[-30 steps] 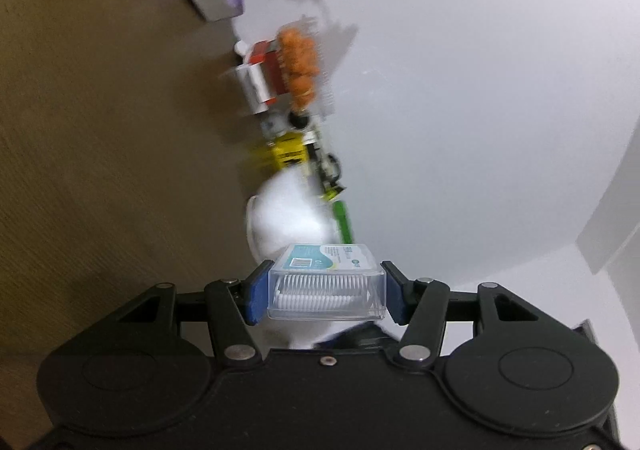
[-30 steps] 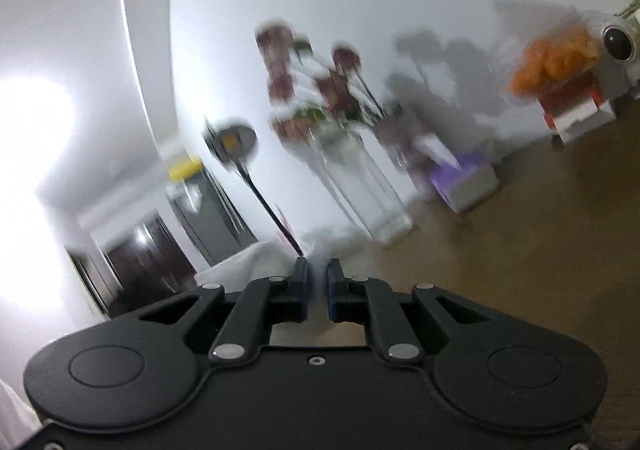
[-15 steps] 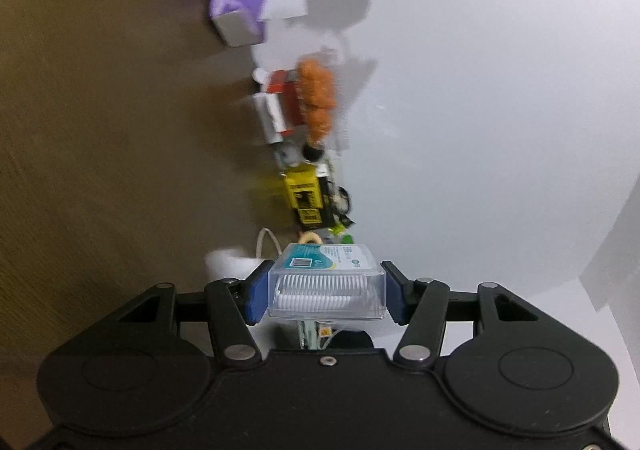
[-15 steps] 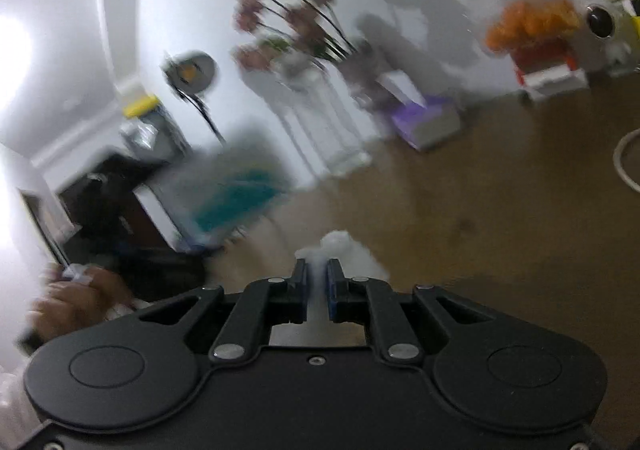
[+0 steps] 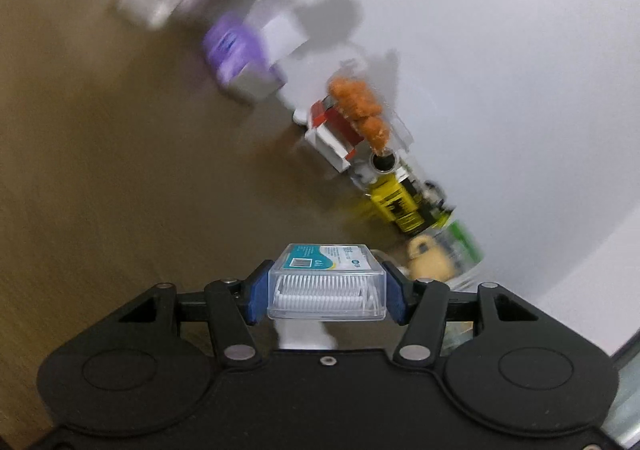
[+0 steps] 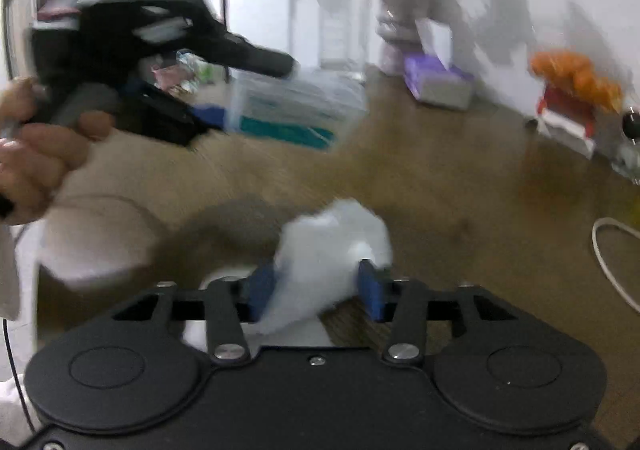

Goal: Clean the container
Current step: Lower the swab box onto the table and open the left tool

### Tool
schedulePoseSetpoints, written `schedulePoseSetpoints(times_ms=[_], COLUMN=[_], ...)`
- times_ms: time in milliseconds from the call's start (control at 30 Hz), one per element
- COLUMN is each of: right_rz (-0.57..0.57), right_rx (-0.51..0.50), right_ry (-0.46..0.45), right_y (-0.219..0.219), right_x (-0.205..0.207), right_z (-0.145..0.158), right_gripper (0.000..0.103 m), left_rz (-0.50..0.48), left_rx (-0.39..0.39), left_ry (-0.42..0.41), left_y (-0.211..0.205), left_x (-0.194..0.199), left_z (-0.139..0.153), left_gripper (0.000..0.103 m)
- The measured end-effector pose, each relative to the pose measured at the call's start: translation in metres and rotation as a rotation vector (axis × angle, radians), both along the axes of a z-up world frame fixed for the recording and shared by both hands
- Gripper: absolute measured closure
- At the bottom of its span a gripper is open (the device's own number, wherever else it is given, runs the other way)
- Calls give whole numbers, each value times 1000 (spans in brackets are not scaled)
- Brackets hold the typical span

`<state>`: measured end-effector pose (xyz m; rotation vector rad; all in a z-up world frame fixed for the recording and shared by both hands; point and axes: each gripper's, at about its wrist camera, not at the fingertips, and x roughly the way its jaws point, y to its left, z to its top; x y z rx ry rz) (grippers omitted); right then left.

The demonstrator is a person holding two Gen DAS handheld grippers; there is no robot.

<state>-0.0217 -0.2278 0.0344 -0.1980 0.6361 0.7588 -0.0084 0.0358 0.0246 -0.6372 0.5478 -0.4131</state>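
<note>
Gripping status, left: the left gripper (image 5: 326, 292) was clamped on the clear container (image 5: 327, 284), its blue pads (image 5: 256, 296) pressed against the two short sides.
Container: a small clear plastic box with a teal and white label on its lid and rows of white pieces inside; it sat level between the left fingers, lifted off the brown table (image 5: 100, 190). In the right wrist view it showed as a blurred clear and teal shape (image 6: 292, 106) at the tip of the left gripper (image 6: 200, 106), above the table.
Left hand: a person's hand (image 6: 36, 154) was wrapped round the left gripper's handle at the left edge of the right wrist view.
Right gripper: the right gripper (image 6: 316, 286) was opening its jaws, with a crumpled white tissue (image 6: 328, 250) between the blue pads (image 6: 370, 288); motion blur hid whether the pads pressed on it.
Tissue: it bulged up above the right fingers, over the table.
Background, along the white wall: a purple tissue box (image 5: 240, 58), a red and white box (image 5: 332, 138) with orange items (image 5: 360, 110) on top, a yellow and black item (image 5: 400, 206) and a glass vase (image 6: 344, 30) with flowers.
Sharpness: both views were smeared.
</note>
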Motion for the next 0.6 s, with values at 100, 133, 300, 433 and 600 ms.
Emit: schedulePoseSetpoints(times_ms=[100, 133, 300, 433, 600], right_rz=[-4, -31, -20, -42, -60], right_rx=[37, 53, 361, 336, 332], right_ry=[-8, -34, -25, -48, -17], right_y=[1, 0, 1, 3, -13], right_x=[4, 3, 8, 5, 14], right_z=[0, 2, 22, 21, 20], right_gripper=[89, 89, 89, 91, 93], left_rz=[-17, -16, 15, -16, -13], left_rx=[85, 80, 4, -26, 123], left_ry=[-49, -54, -32, -28, -118], left_y=[-11, -12, -15, -18, -24], left_x=[-9, -11, -7, -9, -18], left_z=[3, 3, 3, 4, 12], left_gripper=[48, 48, 48, 48, 48])
